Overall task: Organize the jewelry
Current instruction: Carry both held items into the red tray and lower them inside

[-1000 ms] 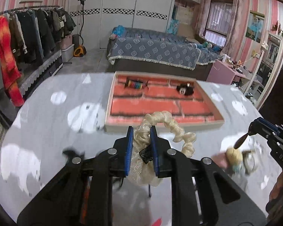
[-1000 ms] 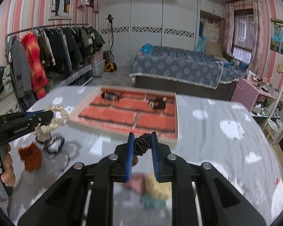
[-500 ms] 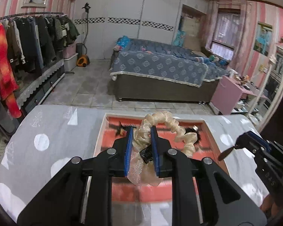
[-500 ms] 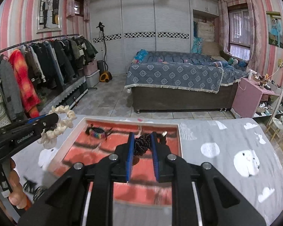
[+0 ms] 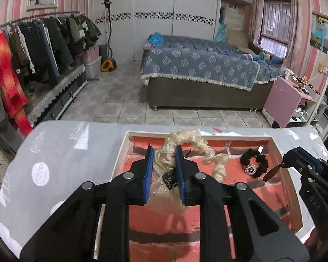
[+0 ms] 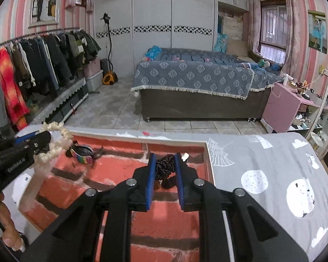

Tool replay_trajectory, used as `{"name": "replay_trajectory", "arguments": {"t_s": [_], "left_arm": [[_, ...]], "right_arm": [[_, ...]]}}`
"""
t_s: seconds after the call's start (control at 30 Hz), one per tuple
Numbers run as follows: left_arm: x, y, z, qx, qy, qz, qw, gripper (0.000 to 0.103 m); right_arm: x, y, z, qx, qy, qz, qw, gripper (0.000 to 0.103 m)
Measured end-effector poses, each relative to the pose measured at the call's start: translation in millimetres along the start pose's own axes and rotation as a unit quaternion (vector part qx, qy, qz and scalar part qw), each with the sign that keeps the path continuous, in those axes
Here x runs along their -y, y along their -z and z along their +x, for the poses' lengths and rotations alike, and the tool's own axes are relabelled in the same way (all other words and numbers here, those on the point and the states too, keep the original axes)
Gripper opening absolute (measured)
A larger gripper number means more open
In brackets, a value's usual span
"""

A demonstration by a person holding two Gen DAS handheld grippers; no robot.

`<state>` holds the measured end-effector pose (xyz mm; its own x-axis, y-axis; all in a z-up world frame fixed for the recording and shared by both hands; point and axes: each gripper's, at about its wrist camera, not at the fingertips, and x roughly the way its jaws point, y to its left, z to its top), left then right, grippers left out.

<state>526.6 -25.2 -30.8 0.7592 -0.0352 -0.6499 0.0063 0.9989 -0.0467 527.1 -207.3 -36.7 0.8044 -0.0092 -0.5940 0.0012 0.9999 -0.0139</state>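
Left wrist view, entry: my left hand-held gripper (image 5: 163, 163) clenched on cream scrunchie (image 5: 192, 140), hanging over tray (image 5: 120, 152), far-left part; loop trails toward 2 o'clock.
Right hand-held gripper (image 6: 165, 167) clenched on black hair tie (image 6: 164, 164), over tray's far-right corner; drop spot straight below.

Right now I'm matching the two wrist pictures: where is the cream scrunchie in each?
Left wrist: cream scrunchie at centre, clamped in the left gripper over the tray.
Right wrist: scrunchie at the left edge, hanging from that gripper.
Shared landmark: the tray's white far rim.
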Motion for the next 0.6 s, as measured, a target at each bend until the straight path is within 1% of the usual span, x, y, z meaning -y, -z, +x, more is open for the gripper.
{"name": "replay_trajectory", "arguments": {"t_s": [0.1,0.27,0.33,0.4,0.6], "left_arm": [[-6.9,3.6,14.5,-0.018,-0.005,-0.003,0.9998,0.019],[-17.6,12.6,41.0,-0.061,-0.001,-0.015,0.9980,0.019],[-19.3,17.2,49.7,-0.073,-0.006,-0.012,0.9973,0.019],[-19.3,20.0,54.5,-0.080,-0.009,-0.010,0.9967,0.019],[-15.6,25.9,60.1,-0.087,-0.018,0.003,0.9961,0.019]], "right_arm": [[2.3,4.7,13.6,-0.013,0.010,0.000,1.000,0.018],[11.9,11.0,21.0,-0.021,0.014,0.011,1.000,0.018],[13.8,13.1,23.7,-0.026,0.016,0.014,0.999,0.018],[14.8,14.5,27.1,-0.032,0.015,0.016,0.999,0.018],[15.3,18.3,31.6,-0.041,0.016,0.018,0.999,0.018]]}}
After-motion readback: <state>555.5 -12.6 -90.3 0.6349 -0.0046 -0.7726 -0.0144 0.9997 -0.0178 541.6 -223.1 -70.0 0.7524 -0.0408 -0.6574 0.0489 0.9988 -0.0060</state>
